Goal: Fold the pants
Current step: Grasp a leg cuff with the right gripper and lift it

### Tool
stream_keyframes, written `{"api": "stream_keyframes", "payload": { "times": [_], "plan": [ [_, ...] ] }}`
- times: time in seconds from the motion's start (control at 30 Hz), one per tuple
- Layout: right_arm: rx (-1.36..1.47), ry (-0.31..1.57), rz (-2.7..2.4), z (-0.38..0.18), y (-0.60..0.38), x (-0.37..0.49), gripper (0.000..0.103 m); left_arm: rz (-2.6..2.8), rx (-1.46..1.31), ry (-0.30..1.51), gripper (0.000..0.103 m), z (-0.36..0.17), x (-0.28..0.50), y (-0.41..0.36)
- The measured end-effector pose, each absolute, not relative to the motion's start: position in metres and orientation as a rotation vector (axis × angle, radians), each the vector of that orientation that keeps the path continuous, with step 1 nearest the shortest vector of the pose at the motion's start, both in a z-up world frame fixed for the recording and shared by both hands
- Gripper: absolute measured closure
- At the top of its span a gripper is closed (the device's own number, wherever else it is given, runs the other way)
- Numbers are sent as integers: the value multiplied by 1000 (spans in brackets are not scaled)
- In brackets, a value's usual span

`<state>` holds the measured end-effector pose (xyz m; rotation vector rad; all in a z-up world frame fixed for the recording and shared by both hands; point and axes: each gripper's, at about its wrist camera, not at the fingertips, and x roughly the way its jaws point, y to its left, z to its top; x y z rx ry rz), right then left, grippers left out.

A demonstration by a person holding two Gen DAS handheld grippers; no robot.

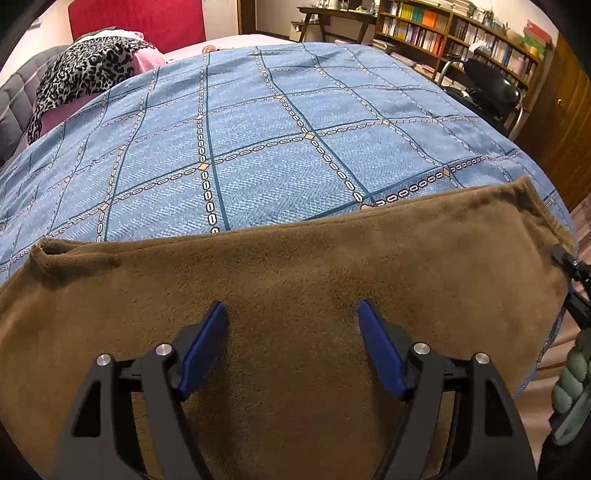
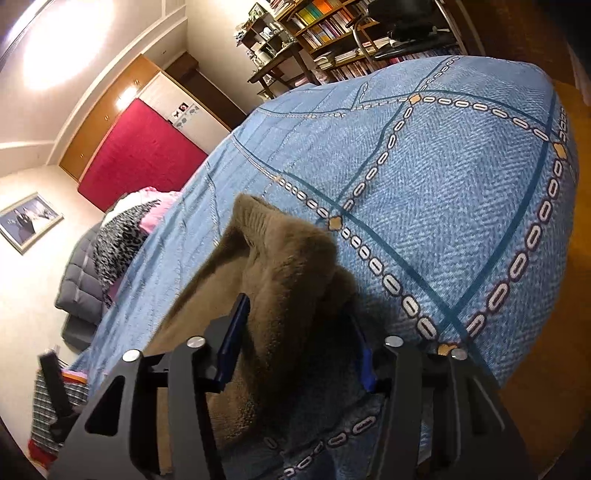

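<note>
No writing is legible. The brown pants [image 1: 295,266] lie across the lower frame on the blue bed [image 1: 258,147]; left gripper [image 1: 291,314] jaws released above them, right gripper [image 2: 299,332] jaws straddle a raised fold, grip unclear.

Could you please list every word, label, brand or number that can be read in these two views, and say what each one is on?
No text can be read in either view.
Book spines on the bookshelf: lettering too small and blurred to read.
Small pictures on the wall beside the red panel: too small to tell.
Brown pants and blue bedspread: no label or print showing, only a chain pattern.
</note>
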<state>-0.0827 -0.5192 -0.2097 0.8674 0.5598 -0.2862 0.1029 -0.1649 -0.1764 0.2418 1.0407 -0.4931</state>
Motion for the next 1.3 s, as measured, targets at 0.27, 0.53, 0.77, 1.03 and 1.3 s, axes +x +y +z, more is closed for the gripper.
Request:
{"api": "stream_keyframes", "payload": {
  "times": [0.27, 0.53, 0.77, 1.03, 1.3],
  "plan": [
    [818, 570, -340, -222, -516, -71, 53, -500, 236, 1035, 29, -178, 104, -164],
    [802, 575, -311, -204, -512, -63, 75, -504, 227, 1036, 29, -177, 105, -163],
    [709, 511, -273, -157, -492, -68, 76, -507, 206, 1039, 29, -173, 107, -160],
    [560, 437, -153, -97, -436, -50, 76, -483, 108, 1046, 29, -158, 117, -135],
    [432, 437, 30, -66, -355, -20, 76, -477, 25, 1030, 29, -145, 116, -104]
  ]
}}
